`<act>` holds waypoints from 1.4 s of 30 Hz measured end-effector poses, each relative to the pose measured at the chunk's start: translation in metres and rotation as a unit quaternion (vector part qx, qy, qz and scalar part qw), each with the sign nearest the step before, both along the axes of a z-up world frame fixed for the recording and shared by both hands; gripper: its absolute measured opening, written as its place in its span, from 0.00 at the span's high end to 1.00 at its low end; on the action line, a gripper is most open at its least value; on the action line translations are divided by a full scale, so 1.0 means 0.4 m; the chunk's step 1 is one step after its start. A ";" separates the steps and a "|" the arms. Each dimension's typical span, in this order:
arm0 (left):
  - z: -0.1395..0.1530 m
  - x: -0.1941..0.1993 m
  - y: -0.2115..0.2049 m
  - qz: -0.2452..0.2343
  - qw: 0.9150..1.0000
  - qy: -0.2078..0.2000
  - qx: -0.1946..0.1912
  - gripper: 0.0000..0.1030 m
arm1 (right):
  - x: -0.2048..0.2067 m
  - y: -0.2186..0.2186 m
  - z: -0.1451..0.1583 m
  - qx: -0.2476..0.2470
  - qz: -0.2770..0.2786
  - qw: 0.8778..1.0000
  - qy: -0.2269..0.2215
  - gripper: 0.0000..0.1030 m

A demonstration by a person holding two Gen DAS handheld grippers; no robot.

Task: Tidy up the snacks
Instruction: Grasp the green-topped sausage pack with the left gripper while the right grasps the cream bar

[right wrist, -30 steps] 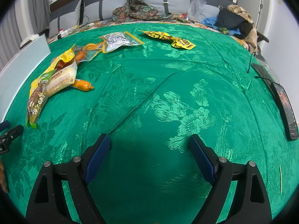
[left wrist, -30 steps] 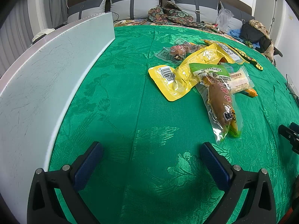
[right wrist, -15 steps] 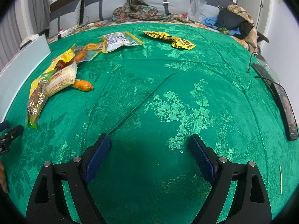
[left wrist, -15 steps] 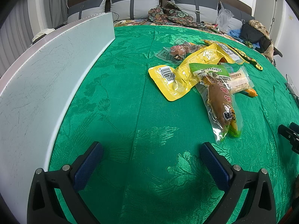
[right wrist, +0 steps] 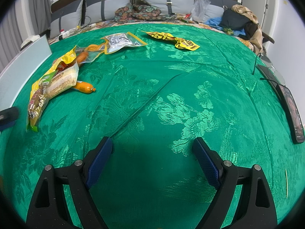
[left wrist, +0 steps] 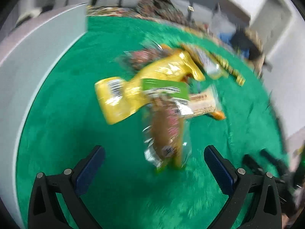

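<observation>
Snack packs lie in a pile on the green cloth. In the blurred left wrist view, a clear pack with a brown snack lies just ahead of my open, empty left gripper, with a yellow pouch and a pale bar pack behind it. In the right wrist view the same pile is far left, with an orange sausage, a silver pack and a yellow strip pack beyond. My right gripper is open and empty over bare cloth.
A grey-white board stands along the left edge. A dark phone and cable lie at the right edge. Pillows, clothes and bags are at the back. The left gripper's tip shows at the right view's left edge.
My left gripper has moved forward and right toward the snack pile, and its view is motion-blurred. The right gripper has not moved.
</observation>
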State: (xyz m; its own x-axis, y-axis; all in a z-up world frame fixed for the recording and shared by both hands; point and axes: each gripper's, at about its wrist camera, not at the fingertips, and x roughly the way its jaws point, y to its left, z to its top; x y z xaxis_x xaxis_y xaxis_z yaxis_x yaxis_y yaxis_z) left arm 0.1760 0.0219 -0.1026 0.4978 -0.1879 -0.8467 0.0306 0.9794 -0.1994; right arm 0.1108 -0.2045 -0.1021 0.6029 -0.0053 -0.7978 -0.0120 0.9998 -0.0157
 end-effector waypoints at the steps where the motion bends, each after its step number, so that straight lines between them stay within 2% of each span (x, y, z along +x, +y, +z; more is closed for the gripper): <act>1: -0.005 0.016 -0.022 -0.004 1.000 0.006 0.022 0.04 | 0.000 -0.001 0.000 0.000 0.000 1.000 0.000 0.13; 2: -0.014 0.031 -0.042 -0.009 0.999 0.013 0.042 0.12 | 0.000 0.000 0.000 0.000 0.000 1.000 0.000 0.13; 3: -0.016 0.039 -0.055 -0.009 0.998 0.012 0.067 0.30 | 0.000 0.000 0.000 0.000 0.000 1.000 0.000 0.13; 4: -0.011 0.038 -0.061 -0.015 0.997 0.005 0.070 0.46 | 0.000 0.000 0.000 0.000 0.000 1.000 0.000 0.13; 5: -0.004 0.034 -0.056 -0.014 0.998 0.002 0.068 0.47 | 0.000 0.000 0.000 0.000 0.000 1.000 0.000 0.13; 7: 0.012 0.011 -0.020 -0.014 0.999 0.005 0.032 0.55 | 0.000 0.000 -0.001 0.000 0.000 1.000 0.000 0.13; 9: 0.021 -0.029 0.014 -0.008 0.999 0.013 0.041 0.55 | 0.000 -0.001 -0.001 0.000 0.000 1.000 0.000 0.13; 11: 0.029 -0.078 0.052 -0.005 0.998 0.008 0.060 0.54 | 0.000 -0.001 -0.001 0.000 0.000 1.000 0.000 0.13; 14: 0.013 -0.113 0.085 -0.004 0.996 0.001 0.089 0.43 | 0.000 0.001 0.000 0.000 0.000 1.000 0.000 0.13; 16: -0.009 -0.104 0.100 0.001 0.995 -0.005 0.104 0.22 | 0.000 0.001 0.000 0.000 0.000 1.000 0.000 0.13; 17: -0.023 -0.097 0.107 0.005 0.994 -0.008 0.109 0.19 | 0.001 -0.001 -0.001 0.000 0.000 1.000 0.000 0.13; 19: -0.043 -0.086 0.133 0.022 0.995 -0.026 0.096 0.05 | 0.000 0.001 0.000 0.000 0.000 1.000 0.000 0.13; 20: -0.051 -0.082 0.142 0.031 0.994 -0.033 0.099 0.02 | 0.000 0.000 0.000 0.000 0.000 1.000 0.000 0.13; 26: -0.063 -0.081 0.157 0.036 0.994 -0.048 0.094 0.00 | 0.001 0.000 -0.001 -0.001 0.002 1.000 0.001 0.13; 28: -0.065 -0.085 0.158 0.036 0.994 -0.048 0.093 0.00 | 0.028 0.022 0.010 -0.012 0.043 0.999 0.030 0.16; 33: -0.065 -0.089 0.157 0.037 0.994 -0.048 0.093 0.00 | 0.141 0.175 0.131 -0.011 0.151 0.988 -0.007 0.15; 35: -0.063 -0.087 0.157 0.037 0.994 -0.048 0.094 0.00 | 0.209 0.267 0.154 -0.002 0.195 0.981 0.011 0.15; 37: -0.064 -0.087 0.157 0.037 0.994 -0.048 0.093 0.00 | 0.268 0.360 0.150 -0.016 0.227 0.973 0.032 0.15; 39: -0.065 -0.089 0.156 0.037 0.994 -0.048 0.093 0.00 | 0.305 0.423 0.126 -0.038 0.244 0.968 0.048 0.17; 42: -0.058 -0.076 0.158 0.037 0.994 -0.047 0.093 0.00 | 0.339 0.469 0.064 -0.065 0.264 0.957 0.099 0.18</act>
State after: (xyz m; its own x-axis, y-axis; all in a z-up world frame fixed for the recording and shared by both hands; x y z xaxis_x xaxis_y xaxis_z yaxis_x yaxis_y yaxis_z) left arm 0.1454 0.0850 -0.1258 0.5829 0.0072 -0.8125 -0.0326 0.9994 -0.0145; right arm 0.2462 -0.0169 -0.0767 0.3857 0.1504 -0.9103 -0.5305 0.8434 -0.0854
